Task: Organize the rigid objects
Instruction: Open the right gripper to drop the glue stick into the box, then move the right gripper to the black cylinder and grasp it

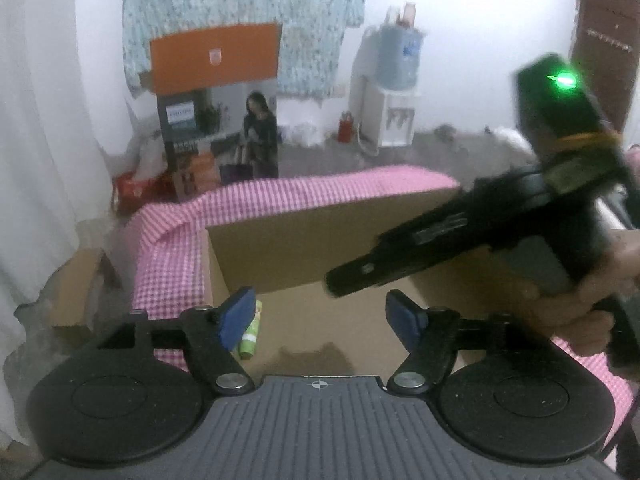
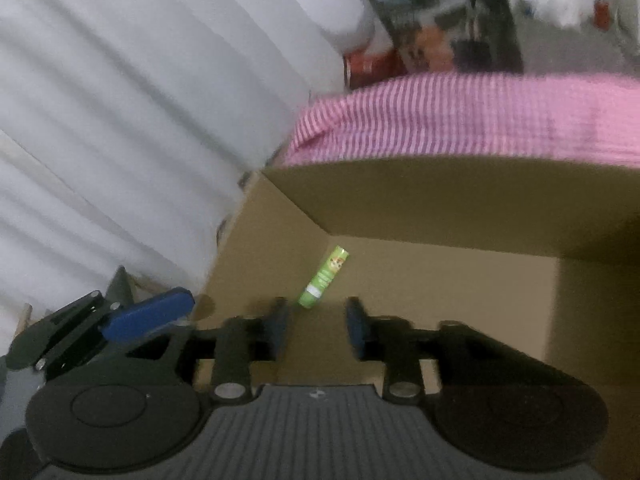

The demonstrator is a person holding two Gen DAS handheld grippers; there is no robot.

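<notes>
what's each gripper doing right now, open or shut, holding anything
left gripper: open, nothing between its pads.
right gripper: open, empty; the green tube lies loose on the floor of the cardboard box.

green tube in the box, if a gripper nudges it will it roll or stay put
The green tube looks round and lies on its side on the flat floor of the cardboard box, so a sideways nudge would probably roll it. It seems small and likely light. Its glossy label may be a bit slippery.
</notes>
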